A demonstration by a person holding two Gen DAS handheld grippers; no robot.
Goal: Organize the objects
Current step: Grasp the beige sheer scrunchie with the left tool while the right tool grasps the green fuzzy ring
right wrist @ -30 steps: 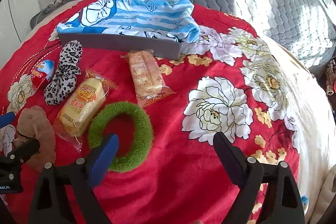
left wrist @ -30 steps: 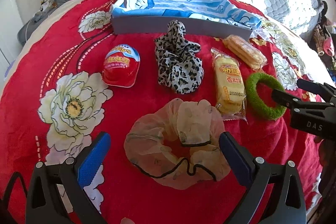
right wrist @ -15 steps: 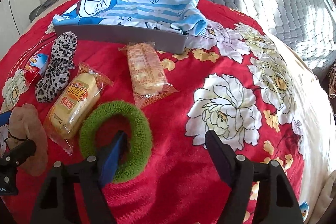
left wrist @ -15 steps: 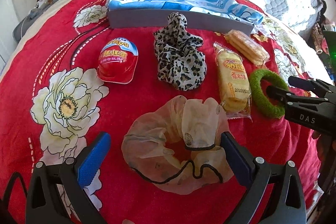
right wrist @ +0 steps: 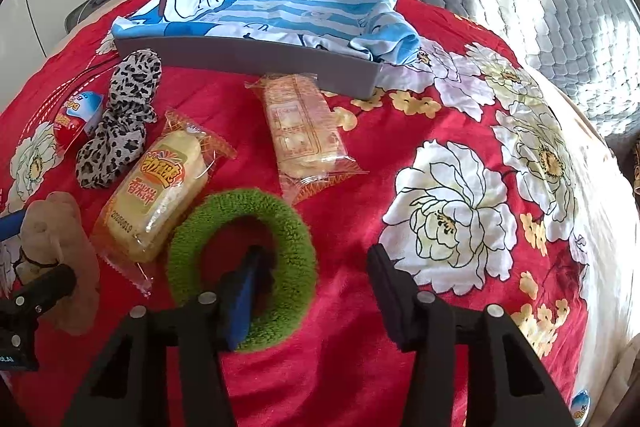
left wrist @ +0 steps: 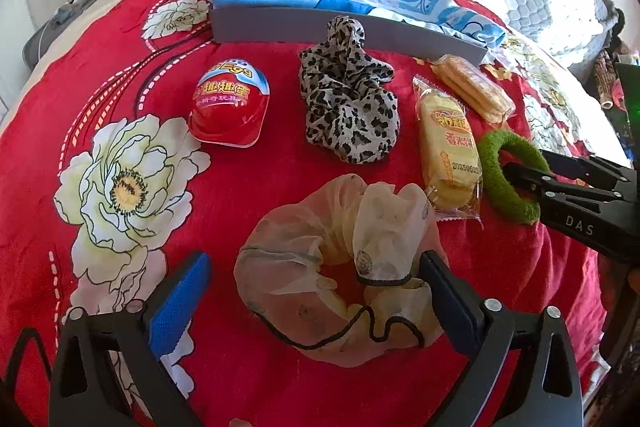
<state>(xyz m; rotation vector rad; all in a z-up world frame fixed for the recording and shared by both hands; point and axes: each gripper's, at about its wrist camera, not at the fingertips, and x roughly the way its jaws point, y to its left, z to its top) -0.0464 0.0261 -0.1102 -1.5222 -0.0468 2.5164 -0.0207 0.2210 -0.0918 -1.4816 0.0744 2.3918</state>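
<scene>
Lying on the red blanket [left wrist: 132, 75] are three scrunchies, cream [left wrist: 340, 279], leopard [left wrist: 348, 107] and green [right wrist: 240, 263], two snack packs [right wrist: 156, 195] and one red egg [left wrist: 230, 107], before a grey tray [right wrist: 256, 61]. Left gripper [left wrist: 316, 291] gapes around the cream one; right gripper [right wrist: 316, 267] is open, one finger [right wrist: 244, 291] inside the green ring.

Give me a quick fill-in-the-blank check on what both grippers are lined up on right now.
1. One finger of the right gripper sits inside the hole of the ____ hair tie.
2. The left gripper is open around the sheer ____ scrunchie.
3. The leopard scrunchie lies between the red egg toy and the ____ snack pack.

Missing words: green; beige; yellow
</scene>
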